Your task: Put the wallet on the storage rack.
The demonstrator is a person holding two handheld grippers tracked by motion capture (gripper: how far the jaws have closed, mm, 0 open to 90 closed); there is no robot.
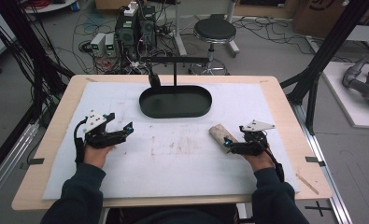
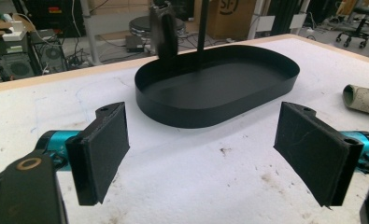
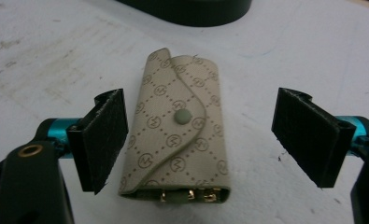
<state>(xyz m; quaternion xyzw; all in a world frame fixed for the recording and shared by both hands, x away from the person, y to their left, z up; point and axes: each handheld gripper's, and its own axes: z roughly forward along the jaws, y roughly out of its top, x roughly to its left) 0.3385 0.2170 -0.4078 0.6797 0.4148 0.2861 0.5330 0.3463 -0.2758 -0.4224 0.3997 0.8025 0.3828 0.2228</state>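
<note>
Now the right gripper [image 3: 198, 140] straddles the beige key pouch [image 3: 180, 130], jaws spread wide and clear of it.
Pouch lies flat on the white mat [image 1: 173, 154], near the black tray [image 1: 175, 101]; left gripper [image 2: 205, 149] gapes wide too, holding nothing.

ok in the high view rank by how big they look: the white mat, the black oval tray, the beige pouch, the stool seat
1. white mat
2. black oval tray
3. stool seat, though it stands farther off on the floor, so its true size is unsure
4. beige pouch, lying at the right gripper
</note>
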